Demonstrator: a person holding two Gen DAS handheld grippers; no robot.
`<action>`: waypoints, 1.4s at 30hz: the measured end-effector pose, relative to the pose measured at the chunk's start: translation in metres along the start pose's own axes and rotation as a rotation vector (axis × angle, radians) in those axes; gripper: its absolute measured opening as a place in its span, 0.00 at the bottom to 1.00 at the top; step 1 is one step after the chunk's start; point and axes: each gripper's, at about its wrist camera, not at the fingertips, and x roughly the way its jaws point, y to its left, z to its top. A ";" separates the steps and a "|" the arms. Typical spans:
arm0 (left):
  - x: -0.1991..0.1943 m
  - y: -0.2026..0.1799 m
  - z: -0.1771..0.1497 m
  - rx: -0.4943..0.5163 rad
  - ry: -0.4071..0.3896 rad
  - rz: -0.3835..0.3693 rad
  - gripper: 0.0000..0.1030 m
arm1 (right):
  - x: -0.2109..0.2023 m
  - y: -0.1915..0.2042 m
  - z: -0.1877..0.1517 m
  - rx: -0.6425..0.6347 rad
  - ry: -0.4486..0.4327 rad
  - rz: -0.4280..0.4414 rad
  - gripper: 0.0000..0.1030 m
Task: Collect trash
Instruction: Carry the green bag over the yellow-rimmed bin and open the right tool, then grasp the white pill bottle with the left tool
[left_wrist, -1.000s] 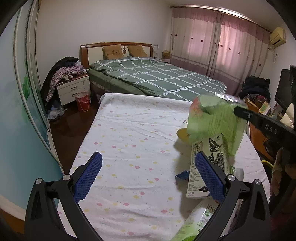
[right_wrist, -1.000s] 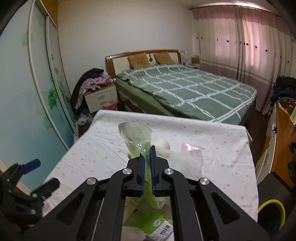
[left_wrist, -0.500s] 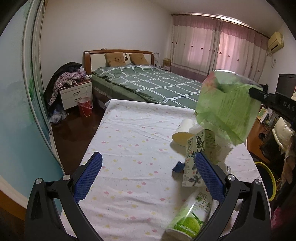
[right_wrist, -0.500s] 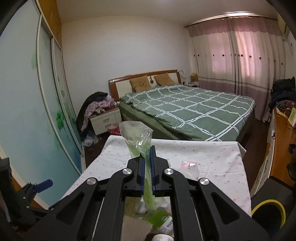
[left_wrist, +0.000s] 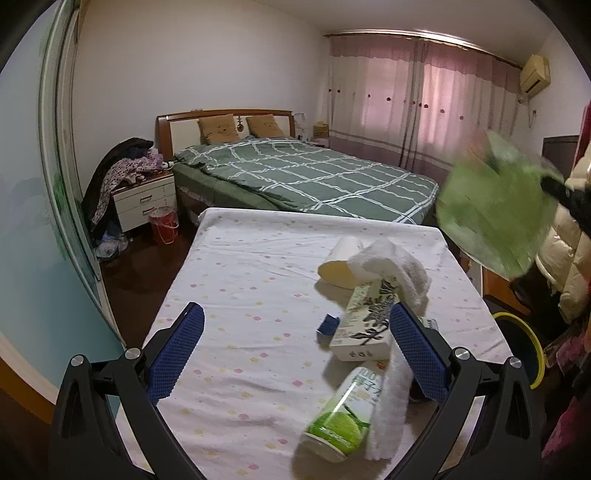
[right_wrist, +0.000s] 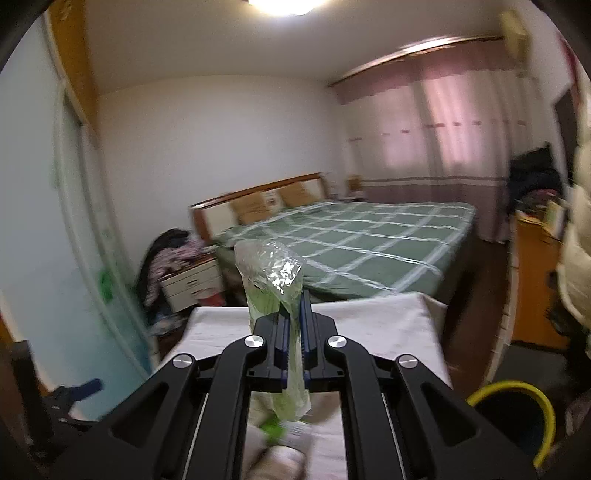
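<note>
The right gripper is clamped on a crinkled green plastic wrapper, raised past the table's right edge above a yellow-rimmed black bin. The left gripper gapes wide over the dotted white tablecloth. Only the left view shows the remaining cartons and the green-labelled bottle; there the wrapper is blurred.

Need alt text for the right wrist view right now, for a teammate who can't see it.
The right gripper is shut on a crinkled green-and-clear plastic bag, held above the white-clothed table. A yellow-rimmed black bin sits lower right, a green plaid bed behind.
</note>
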 end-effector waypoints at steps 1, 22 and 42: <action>0.000 -0.003 -0.002 0.006 0.004 -0.004 0.96 | -0.004 -0.015 -0.006 0.021 0.006 -0.037 0.05; 0.032 -0.063 -0.039 0.100 0.147 -0.070 0.96 | 0.016 -0.204 -0.119 0.183 0.199 -0.662 0.23; 0.028 -0.154 -0.071 0.279 0.189 -0.229 0.78 | 0.000 -0.203 -0.121 0.220 0.169 -0.618 0.33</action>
